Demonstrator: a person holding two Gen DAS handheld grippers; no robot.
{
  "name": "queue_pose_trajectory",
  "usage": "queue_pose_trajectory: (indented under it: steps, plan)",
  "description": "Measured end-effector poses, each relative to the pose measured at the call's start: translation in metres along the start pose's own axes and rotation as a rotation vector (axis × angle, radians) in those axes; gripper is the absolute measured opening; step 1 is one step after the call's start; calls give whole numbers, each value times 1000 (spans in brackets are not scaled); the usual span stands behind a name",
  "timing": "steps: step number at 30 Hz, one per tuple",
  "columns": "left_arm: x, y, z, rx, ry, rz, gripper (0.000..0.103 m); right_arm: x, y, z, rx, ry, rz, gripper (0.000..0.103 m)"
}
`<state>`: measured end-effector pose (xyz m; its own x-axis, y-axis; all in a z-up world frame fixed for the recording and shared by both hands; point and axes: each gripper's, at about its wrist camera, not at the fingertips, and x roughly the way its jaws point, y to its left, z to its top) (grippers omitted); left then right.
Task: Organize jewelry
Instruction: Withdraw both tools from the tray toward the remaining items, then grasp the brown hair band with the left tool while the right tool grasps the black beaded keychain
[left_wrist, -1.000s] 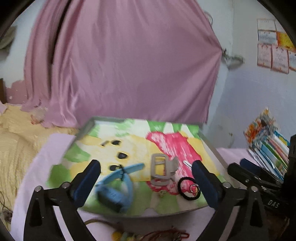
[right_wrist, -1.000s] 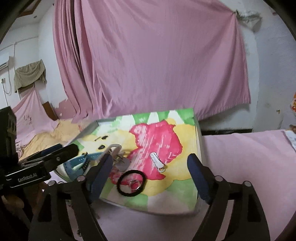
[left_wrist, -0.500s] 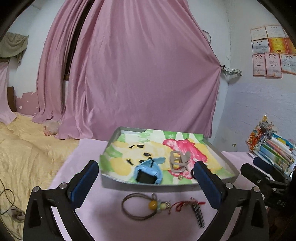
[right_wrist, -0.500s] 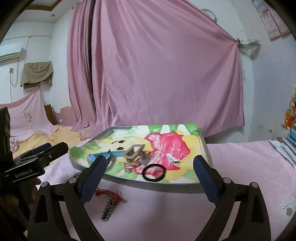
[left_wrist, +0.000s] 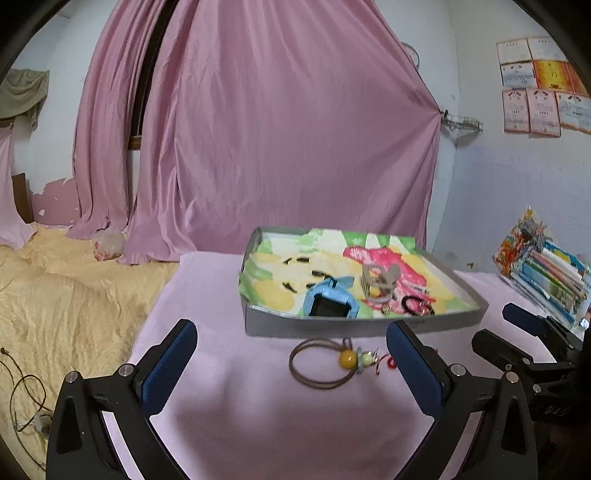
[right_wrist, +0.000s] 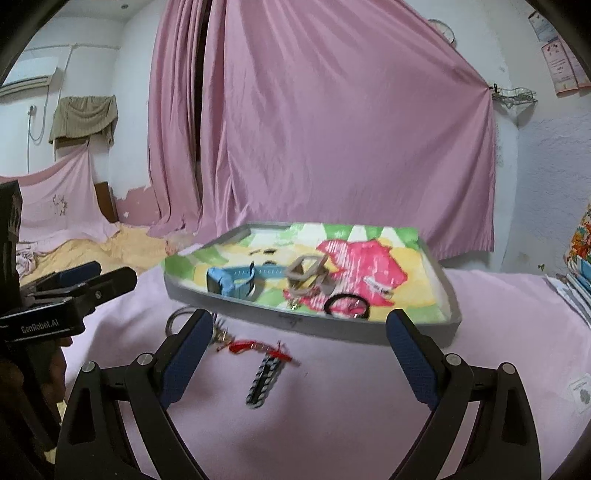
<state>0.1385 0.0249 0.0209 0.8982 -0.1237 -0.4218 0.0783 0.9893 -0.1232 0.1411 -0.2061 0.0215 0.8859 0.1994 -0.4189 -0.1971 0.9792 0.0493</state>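
Observation:
A grey tray (left_wrist: 354, 326) with a bright cartoon lining sits on the pink cloth; it also shows in the right wrist view (right_wrist: 332, 326). In it lie a blue watch (left_wrist: 330, 301), a beige hair claw (left_wrist: 380, 280) and a black hair tie (right_wrist: 347, 306). In front of it on the cloth lie a brown cord loop with a yellow bead (left_wrist: 321, 363), a red cord piece (right_wrist: 255, 347) and a dark beaded strip (right_wrist: 264, 380). My left gripper (left_wrist: 291, 365) is open and empty, short of the tray. My right gripper (right_wrist: 299, 358) is open and empty above the red cord.
A stack of books (left_wrist: 550, 277) stands at the right. A yellow quilt (left_wrist: 66, 288) lies to the left, with a cable (left_wrist: 22, 398) on the floor. A pink curtain (left_wrist: 280, 147) hangs behind the tray.
Both grippers have pulled back from over the tray toward me. The loose pieces on the cloth in front of the tray have come into view. Both stay open.

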Motion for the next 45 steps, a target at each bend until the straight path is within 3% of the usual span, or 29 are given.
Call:
queue_pose_trajectory:
  steps: [15, 20, 22, 31, 38, 43, 45]
  plan:
    - [47, 4, -7, 42, 291, -61, 103, 21, 11, -15, -5, 185, 29, 91]
    - [62, 0, -7, 50, 360, -82, 103, 32, 14, -18, -10, 247, 57, 72]
    - [68, -1, -7, 44, 378, -90, 99, 37, 15, -18, -10, 265, 65, 63]
    - [87, -4, -1, 25, 428, -110, 81, 58, 18, -16, -4, 360, 77, 48]
    - [92, -8, 1, 34, 431, -143, 67, 59, 20, -15, -12, 359, 78, 35]
    - [92, -9, 1, 29, 446, -167, 41, 58, 20, -15, -31, 364, 71, 21]
    - [90, -10, 0, 39, 443, -145, 30, 58, 17, -14, -22, 368, 72, 16]
